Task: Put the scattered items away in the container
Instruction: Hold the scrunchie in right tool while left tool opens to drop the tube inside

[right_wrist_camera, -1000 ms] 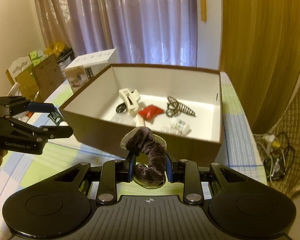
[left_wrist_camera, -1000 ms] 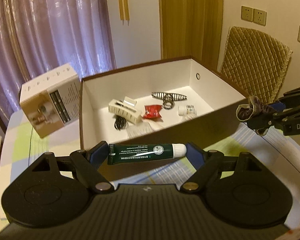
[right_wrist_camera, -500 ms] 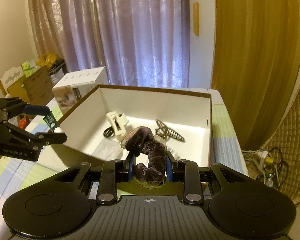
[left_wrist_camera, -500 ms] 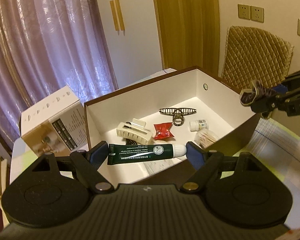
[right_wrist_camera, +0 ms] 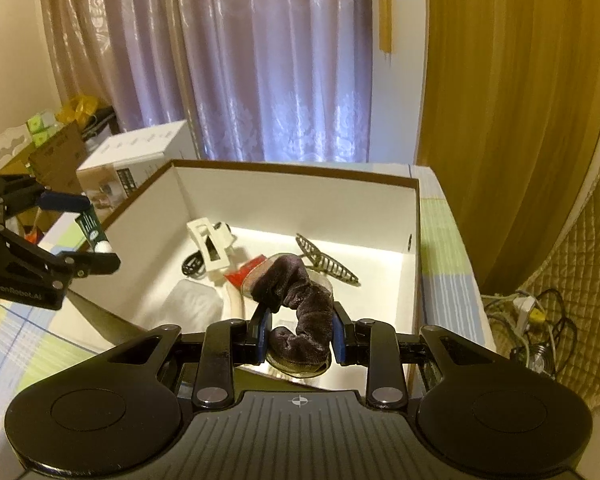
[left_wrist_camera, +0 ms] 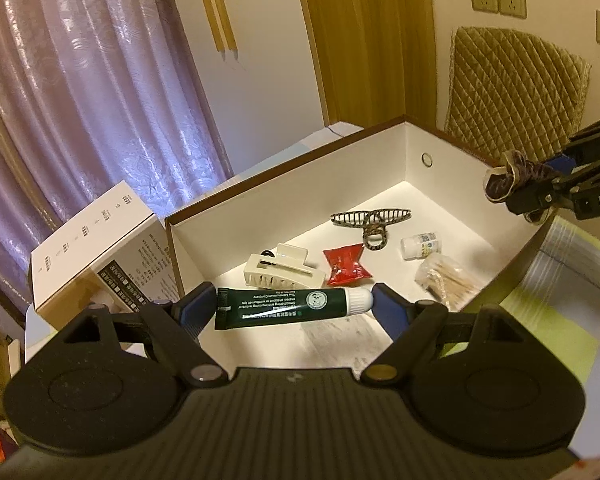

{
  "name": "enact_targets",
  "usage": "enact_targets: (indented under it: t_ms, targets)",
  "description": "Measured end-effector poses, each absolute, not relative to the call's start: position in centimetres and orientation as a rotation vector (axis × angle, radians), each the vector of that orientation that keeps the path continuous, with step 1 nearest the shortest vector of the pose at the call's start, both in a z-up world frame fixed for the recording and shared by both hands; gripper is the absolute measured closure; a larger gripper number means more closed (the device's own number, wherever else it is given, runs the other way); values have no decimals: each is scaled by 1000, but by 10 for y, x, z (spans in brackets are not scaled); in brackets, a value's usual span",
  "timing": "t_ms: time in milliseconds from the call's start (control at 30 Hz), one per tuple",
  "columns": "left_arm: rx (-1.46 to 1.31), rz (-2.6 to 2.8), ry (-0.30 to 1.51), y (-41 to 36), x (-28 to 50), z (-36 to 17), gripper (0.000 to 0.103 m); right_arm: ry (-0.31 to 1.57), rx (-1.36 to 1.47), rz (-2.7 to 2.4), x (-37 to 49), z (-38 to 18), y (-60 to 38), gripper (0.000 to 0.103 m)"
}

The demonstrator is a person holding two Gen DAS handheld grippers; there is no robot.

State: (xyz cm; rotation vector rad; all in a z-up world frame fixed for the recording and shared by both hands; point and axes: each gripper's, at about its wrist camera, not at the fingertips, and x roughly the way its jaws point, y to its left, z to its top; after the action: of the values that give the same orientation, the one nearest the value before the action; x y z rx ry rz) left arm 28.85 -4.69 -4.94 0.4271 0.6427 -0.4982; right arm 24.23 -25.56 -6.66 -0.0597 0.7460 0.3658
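The left gripper (left_wrist_camera: 294,307) pinches a green ointment tube (left_wrist_camera: 288,307) lengthwise over the brown box's (left_wrist_camera: 416,148) near edge. At two o'clock, the right gripper (right_wrist_camera: 299,334) clamps a dark velvet scrunchie (right_wrist_camera: 300,300) above the box. Farther in lie a cream claw clip (left_wrist_camera: 282,272), a red sachet (left_wrist_camera: 346,266) and a small white bottle (left_wrist_camera: 420,245).

Brown-rimmed white cardboard box (left_wrist_camera: 380,184): matt paper board, smooth inner walls. Dark green plastic tube (left_wrist_camera: 284,307): glossy, white cap. Dark purple velvet scrunchie (right_wrist_camera: 300,308): plush, napped cloth. Cream plastic claw clip (left_wrist_camera: 282,274): smooth, semi-gloss. Red foil sachet (left_wrist_camera: 346,264): shiny, crinkled. Striped claw clip (left_wrist_camera: 374,220): material unclear. Black gripper bodies: matt ribbed plastic, metal rivets. Checked tablecloth (left_wrist_camera: 572,280): woven cloth.
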Motion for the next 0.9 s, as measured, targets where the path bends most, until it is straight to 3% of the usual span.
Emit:
enact_targets:
  t_ms: [900]
  targets:
    - [983, -785, 849, -67, 371, -110, 21, 896, -91, 340, 292, -111, -260, 75]
